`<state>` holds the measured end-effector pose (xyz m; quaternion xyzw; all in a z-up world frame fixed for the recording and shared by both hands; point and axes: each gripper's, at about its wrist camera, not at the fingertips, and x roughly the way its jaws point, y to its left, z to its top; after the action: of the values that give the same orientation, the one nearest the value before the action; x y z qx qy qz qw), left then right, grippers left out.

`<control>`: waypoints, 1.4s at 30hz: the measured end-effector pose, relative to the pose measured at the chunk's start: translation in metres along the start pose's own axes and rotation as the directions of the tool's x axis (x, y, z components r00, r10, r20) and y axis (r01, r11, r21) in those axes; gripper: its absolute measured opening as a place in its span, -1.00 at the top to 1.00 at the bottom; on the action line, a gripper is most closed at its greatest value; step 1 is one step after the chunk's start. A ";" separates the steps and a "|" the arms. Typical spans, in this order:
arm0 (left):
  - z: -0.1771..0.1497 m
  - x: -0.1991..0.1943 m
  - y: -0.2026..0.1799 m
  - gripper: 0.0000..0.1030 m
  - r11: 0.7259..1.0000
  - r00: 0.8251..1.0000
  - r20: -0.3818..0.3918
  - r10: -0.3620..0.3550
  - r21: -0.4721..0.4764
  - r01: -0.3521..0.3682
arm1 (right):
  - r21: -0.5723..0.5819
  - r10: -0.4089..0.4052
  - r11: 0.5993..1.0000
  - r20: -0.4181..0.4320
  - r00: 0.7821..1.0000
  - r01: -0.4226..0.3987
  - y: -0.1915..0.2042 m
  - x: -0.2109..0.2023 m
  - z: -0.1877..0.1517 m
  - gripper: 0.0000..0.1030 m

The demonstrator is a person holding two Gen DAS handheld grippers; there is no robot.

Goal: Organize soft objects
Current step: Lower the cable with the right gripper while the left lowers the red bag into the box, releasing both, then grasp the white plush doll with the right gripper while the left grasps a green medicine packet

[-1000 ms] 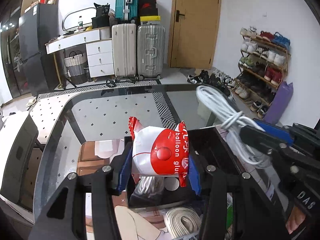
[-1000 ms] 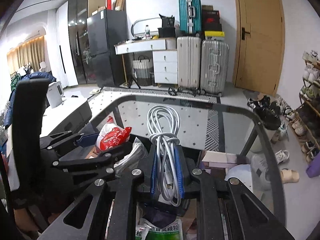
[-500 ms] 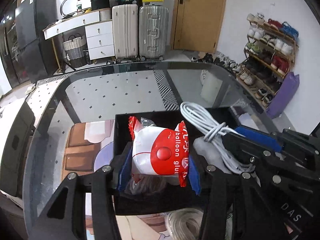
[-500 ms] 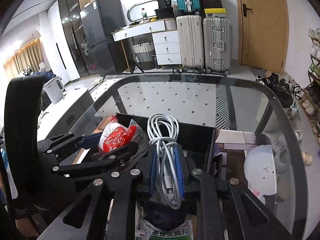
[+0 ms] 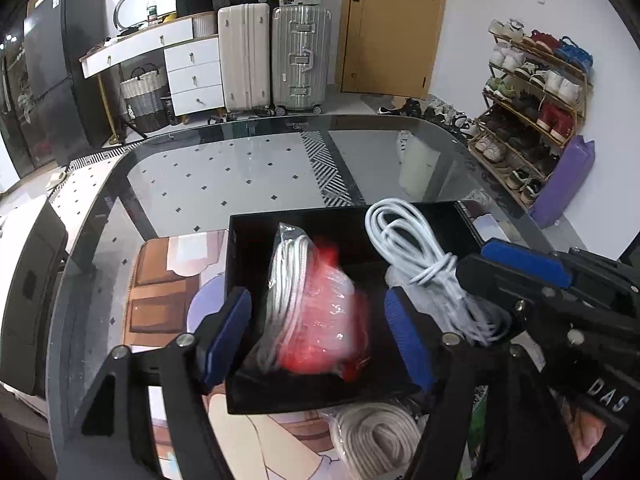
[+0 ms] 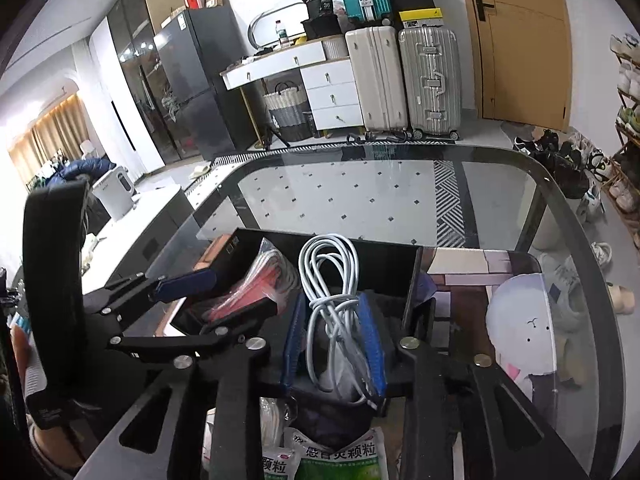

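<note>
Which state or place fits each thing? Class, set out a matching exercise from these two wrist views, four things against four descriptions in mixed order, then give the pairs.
Things
1. red and white packet
2. white cable bundle
3. left tongs
4. green sachet

Descriptions
a. clamped between the blue pads of the right tongs
b. open, pads apart, gripping nothing
c. loose inside the black box, blurred
d. outside the box, at the bottom of the right wrist view

Pairs: 1-c, 2-a, 3-b, 4-d
</note>
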<state>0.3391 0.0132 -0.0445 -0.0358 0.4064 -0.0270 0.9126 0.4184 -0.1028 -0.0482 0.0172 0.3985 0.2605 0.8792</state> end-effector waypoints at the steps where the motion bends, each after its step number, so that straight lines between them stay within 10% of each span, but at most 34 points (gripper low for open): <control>1: 0.000 -0.001 0.000 -0.44 1.000 1.000 0.001 -0.006 0.000 0.006 | 0.001 -0.001 1.000 0.005 1.000 0.001 0.002 -0.004 0.000 0.38; 17: -0.025 -0.059 -0.015 -0.66 0.986 0.998 0.025 -0.063 0.157 0.058 | 0.110 0.053 0.993 -0.097 0.994 -0.043 -0.009 -0.061 -0.037 0.29; 22: -0.055 -0.062 -0.033 -0.67 0.954 0.996 -0.036 -0.087 0.285 0.094 | 0.143 0.078 0.988 -0.185 0.980 -0.051 -0.007 -0.064 -0.071 0.28; 29: -0.082 -0.050 -0.058 -0.68 0.887 0.995 -0.085 -0.056 0.453 0.089 | 0.195 0.069 0.980 -0.229 0.971 -0.024 -0.010 -0.074 -0.100 -0.30; 42: -0.094 -0.040 -0.069 -0.69 0.860 0.992 -0.113 -0.051 0.500 0.101 | 0.217 0.091 0.976 -0.348 0.933 -0.014 -0.008 -0.058 -0.123 -0.31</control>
<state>0.2411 -0.0568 -0.0717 0.1894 0.4267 -0.1701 0.8678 0.3029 -0.1586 -0.0933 0.0737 0.5758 0.2392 0.7784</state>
